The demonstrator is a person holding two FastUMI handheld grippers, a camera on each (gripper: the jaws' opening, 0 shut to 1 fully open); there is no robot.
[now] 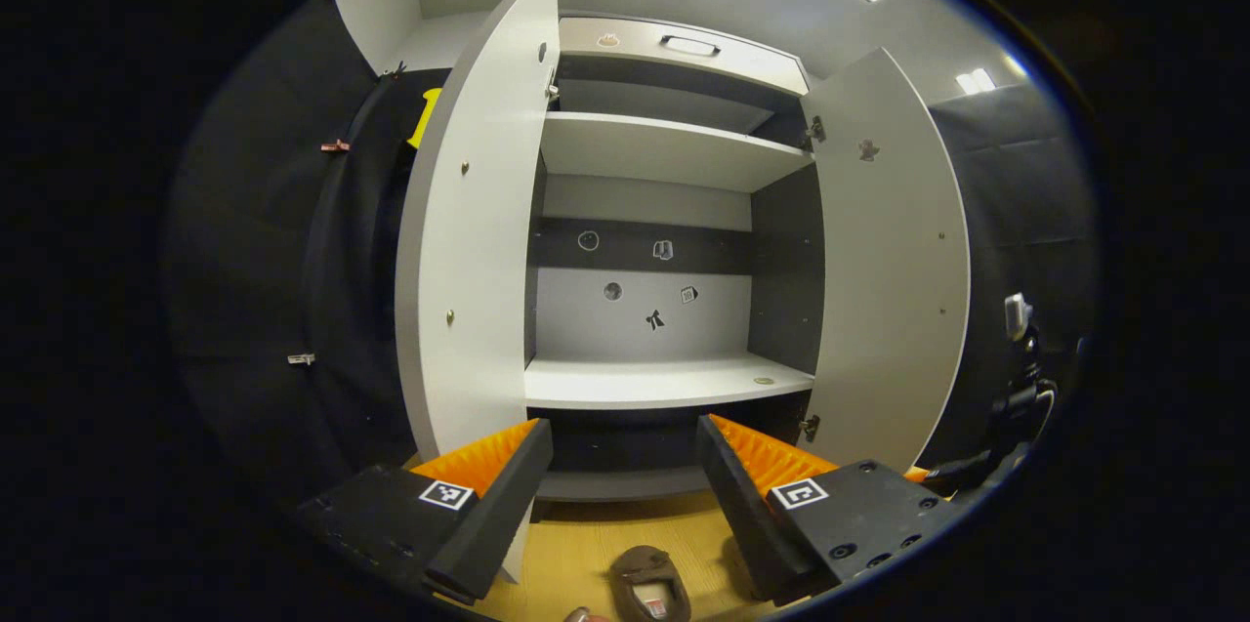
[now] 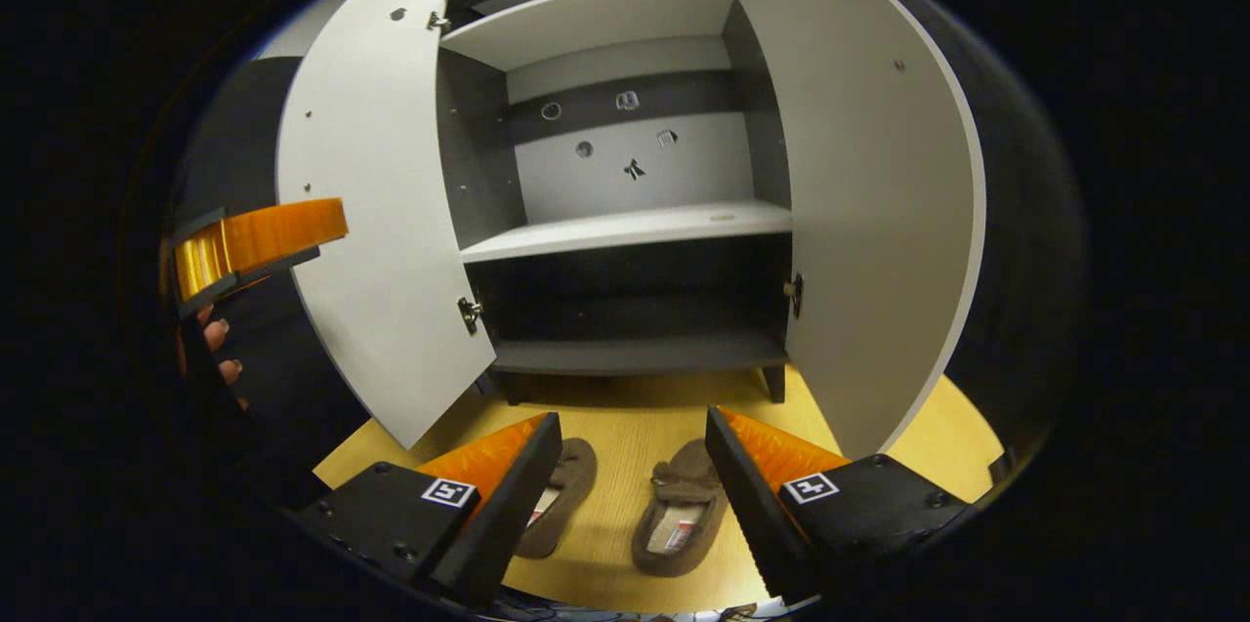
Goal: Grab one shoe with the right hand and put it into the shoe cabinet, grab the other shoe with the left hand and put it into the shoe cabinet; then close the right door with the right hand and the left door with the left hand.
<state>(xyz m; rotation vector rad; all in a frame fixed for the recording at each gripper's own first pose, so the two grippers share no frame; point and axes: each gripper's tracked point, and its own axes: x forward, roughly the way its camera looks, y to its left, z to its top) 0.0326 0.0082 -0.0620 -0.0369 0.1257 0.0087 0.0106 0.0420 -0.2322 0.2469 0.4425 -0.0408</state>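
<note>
Two brown slippers lie side by side on the yellow floor in front of the shoe cabinet: the left shoe point(image 2: 562, 490) and the right shoe point(image 2: 684, 505). My right gripper point(image 2: 635, 422) hangs open above them, with nothing between its fingers. Higher up, my left gripper point(image 1: 623, 432) is open and faces the cabinet's middle shelf point(image 1: 664, 380), with one slipper point(image 1: 649, 588) below it. Both cabinet doors stand wide open: the left door point(image 2: 376, 202) and the right door point(image 2: 869, 192). In the right gripper view, a hand holds up the left gripper's finger point(image 2: 273, 231) beside the left door.
The cabinet has a top shelf point(image 1: 664, 148), a middle shelf point(image 2: 635, 227) and a dark bottom shelf point(image 2: 635, 353), all bare. Small stickers dot the back panel point(image 1: 645, 310). Black cloth walls stand on both sides. Dark gear point(image 1: 1016, 397) shows at the far right in the left gripper view.
</note>
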